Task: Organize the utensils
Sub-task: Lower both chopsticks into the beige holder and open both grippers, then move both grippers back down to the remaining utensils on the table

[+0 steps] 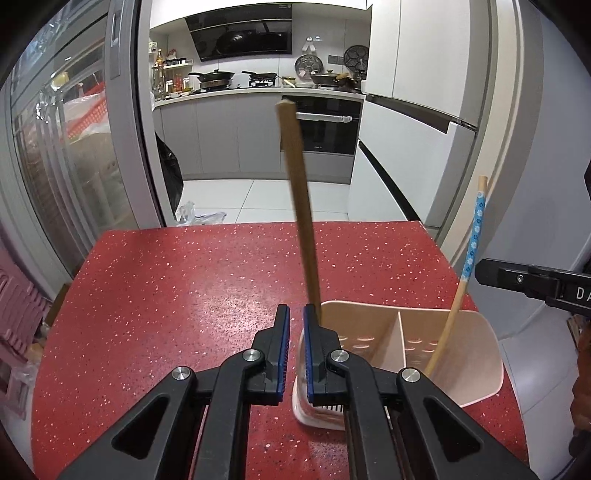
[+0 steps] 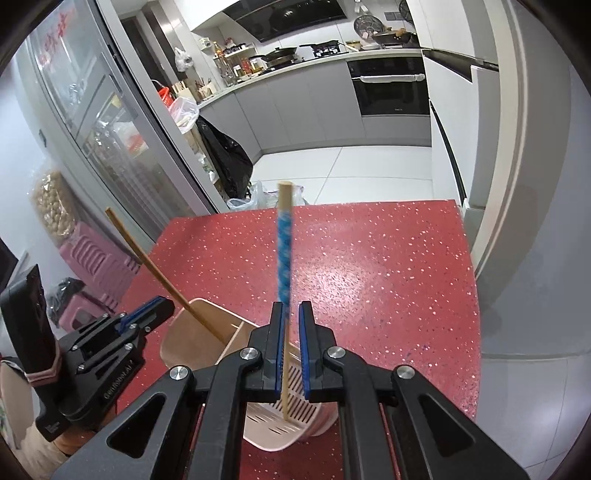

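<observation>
Left wrist view: looks along left gripper (image 1: 293, 354), angled down, close over red desk (image 1: 166, 295), kitchen beyond. Right wrist view: same downward angle, from further right. Both share pink holder (image 1: 476, 354), desk, kitchen counter (image 1: 258, 92).

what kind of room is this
Most likely a home kitchen: a range hood hangs over pans on a stove, a built-in oven sits under the counter, and a red speckled table stands in front.
</observation>
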Motion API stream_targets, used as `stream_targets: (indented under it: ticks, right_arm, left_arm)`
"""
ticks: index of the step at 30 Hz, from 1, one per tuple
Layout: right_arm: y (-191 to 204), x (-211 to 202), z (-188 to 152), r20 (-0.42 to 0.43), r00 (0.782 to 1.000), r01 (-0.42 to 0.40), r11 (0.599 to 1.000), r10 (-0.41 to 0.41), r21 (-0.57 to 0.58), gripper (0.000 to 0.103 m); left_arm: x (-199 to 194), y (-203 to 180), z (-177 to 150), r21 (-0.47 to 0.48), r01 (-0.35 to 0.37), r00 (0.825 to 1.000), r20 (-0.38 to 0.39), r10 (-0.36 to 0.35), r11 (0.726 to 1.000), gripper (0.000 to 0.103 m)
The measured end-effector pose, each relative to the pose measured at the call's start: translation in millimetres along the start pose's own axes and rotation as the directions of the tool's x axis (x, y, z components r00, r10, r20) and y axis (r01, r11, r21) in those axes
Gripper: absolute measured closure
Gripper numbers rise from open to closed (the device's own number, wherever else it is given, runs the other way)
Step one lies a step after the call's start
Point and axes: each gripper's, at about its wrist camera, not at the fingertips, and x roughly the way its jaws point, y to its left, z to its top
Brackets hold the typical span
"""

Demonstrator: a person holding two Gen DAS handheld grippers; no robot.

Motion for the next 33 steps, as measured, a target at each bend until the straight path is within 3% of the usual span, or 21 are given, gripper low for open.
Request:
stream_targets:
  ticks: [6,8,10,15,16,17,19,21,26,28,31,33]
  right_arm:
    - [-4.4,-10.0,-8.4,0.003,1.0,-0.019,0.999,0.018,0.039,0.089]
    - [-1.9,-18.1,-13.3,0.014,1.0,-0.02,0.999,0.019,0.039,0.082]
    - [2.5,-29.2,-21.3,0.032,0.999,-0.026,0.999,0.025,0.032,0.064]
    - [16.4,-49.1,-48.1,0.045,0.997,-0.062,0.998,0.061,0.03,0.05]
    - [18.5,-51.5,-53.7,0.042,0.997,-0.069,0.997,0.068,0.031,0.044]
    - [21.7,-53.6,-62.2,0.036,0.997,-0.076,0.997,0.075,0.03,0.041]
    - [27.1,-55.6,-77.1,0.019,0.996,-0.084,0.996,0.083,0.026,0.027]
    - [31.4,-56.0,-91.0,0.0,0.996,-0.088,0.996,0.088,0.019,0.023]
    - [39.0,-47.9,-131.0,-0.081,0.994,-0.071,0.997,0.071,0.01,0.023]
    - [38.7,-41.3,-149.1,-0.123,0.991,-0.058,0.998,0.059,0.011,0.023]
    - [41.3,-26.9,-178.5,-0.194,0.981,-0.025,1.0,0.025,0.001,0.023]
    - [44.4,-19.4,-196.2,-0.231,0.973,-0.012,1.0,0.008,-0.012,0.023]
  left_arm:
    - [-8.2,8.3,-8.4,-0.019,-0.001,1.0,-0.011,0.0,1.0,0.071]
    - [-15.7,13.0,-13.6,-0.034,0.006,1.0,-0.006,-0.006,0.999,0.071]
    - [-25.0,19.4,-20.4,-0.053,0.01,1.0,0.001,-0.01,0.999,0.071]
    - [-46.1,36.5,-45.6,-0.111,0.029,1.0,-0.004,-0.03,0.993,0.067]
    - [-50.5,40.0,-52.3,-0.124,0.027,1.0,-0.006,-0.028,0.992,0.02]
    - [-54.6,43.0,-58.4,-0.134,0.014,1.0,-0.01,-0.015,0.991,0.0]
    - [-63.4,46.8,-73.5,-0.144,-0.038,0.999,0.024,0.042,0.989,0.0]
    - [-65.0,48.7,-86.8,-0.128,-0.049,0.999,0.014,0.051,0.991,0.0]
    - [-61.7,60.0,-131.7,-0.129,-0.114,0.993,-0.03,0.111,0.985,0.0]
    - [-55.4,68.1,-151.2,-0.145,-0.15,0.986,-0.099,0.136,0.978,0.0]
    - [-46.5,78.1,-183.4,-0.163,-0.142,0.977,-0.18,0.112,0.976,0.0]
    - [-43.6,82.2,-200.8,-0.178,-0.161,0.971,-0.207,0.123,0.971,0.0]
